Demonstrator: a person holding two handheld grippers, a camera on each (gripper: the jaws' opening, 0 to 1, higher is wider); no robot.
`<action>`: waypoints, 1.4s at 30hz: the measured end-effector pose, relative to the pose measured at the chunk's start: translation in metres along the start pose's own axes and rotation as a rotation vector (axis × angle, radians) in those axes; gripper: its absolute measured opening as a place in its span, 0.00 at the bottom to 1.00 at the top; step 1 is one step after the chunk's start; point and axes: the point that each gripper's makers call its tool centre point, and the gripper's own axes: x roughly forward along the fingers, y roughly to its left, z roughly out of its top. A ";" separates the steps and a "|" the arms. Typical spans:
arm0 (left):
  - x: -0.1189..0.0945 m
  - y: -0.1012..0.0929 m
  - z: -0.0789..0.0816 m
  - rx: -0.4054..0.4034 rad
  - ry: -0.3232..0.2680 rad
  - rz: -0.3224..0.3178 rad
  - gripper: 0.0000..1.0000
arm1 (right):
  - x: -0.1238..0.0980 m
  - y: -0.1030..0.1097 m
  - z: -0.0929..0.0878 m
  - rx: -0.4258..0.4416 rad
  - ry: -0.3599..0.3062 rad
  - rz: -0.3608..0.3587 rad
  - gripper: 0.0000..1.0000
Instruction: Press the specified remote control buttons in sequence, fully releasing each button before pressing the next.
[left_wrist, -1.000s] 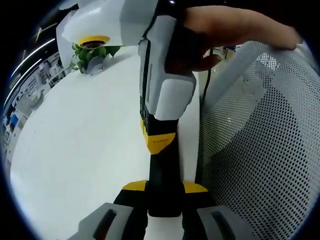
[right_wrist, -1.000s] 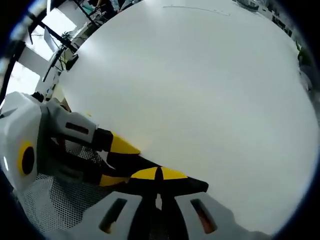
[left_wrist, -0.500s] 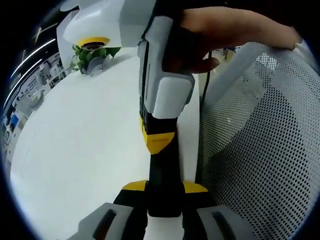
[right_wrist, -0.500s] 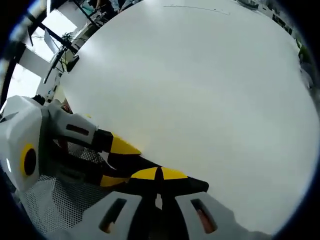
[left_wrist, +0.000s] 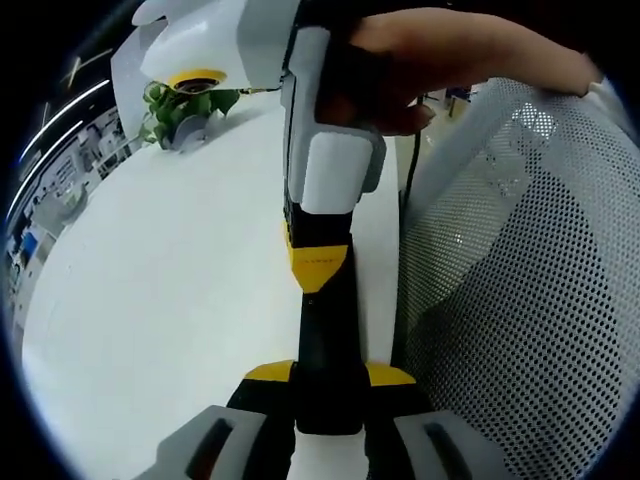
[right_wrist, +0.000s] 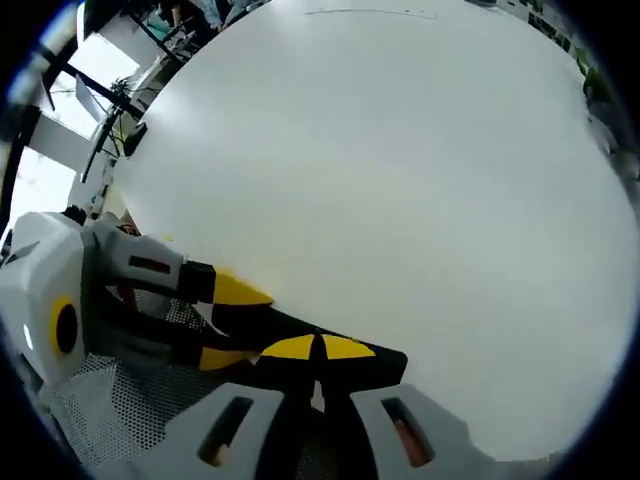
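In the left gripper view, a wide white surface (left_wrist: 150, 290) fills the left half of the frame, and a small green potted plant (left_wrist: 180, 112) stands on it at the upper left. At the bottom centre the left hand-held gripper (left_wrist: 325, 375) shows its two yellow-topped jaws brought together, with no gap between them and nothing held. Lying straight up the middle of the frame, across those jaws, is the right hand-held gripper (left_wrist: 322, 250), its black and yellow jaws pointing down toward the camera and its white body above. A hand (left_wrist: 440, 60) grips that body at the upper centre and right. The right side of the frame is taken by a white perforated mesh panel (left_wrist: 520, 290), with a dark cable running down along its left edge. In the right gripper view, the left hand-held gripper (right_wrist: 225, 305) comes in from the lower left, its white body with a yellow ring at the frame's edge and its black and yellow jaws reaching toward the centre, over a patch of the mesh panel (right_wrist: 110, 420). At the bottom centre the right hand-held gripper (right_wrist: 320, 352) has its yellow-tipped jaws pressed together on nothing. The white surface (right_wrist: 400, 190) spreads over the upper and right parts of the frame. I cannot tell where the remote control is.
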 end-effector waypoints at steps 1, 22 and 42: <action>0.000 0.000 0.000 0.000 0.000 0.000 0.24 | 0.000 0.001 0.000 0.004 0.002 0.005 0.00; 0.000 0.000 0.000 0.004 0.002 0.000 0.24 | 0.005 0.009 -0.010 -0.006 0.055 0.030 0.00; 0.000 0.000 0.000 -0.003 -0.006 0.001 0.24 | 0.005 0.011 -0.012 -0.081 0.079 -0.028 0.00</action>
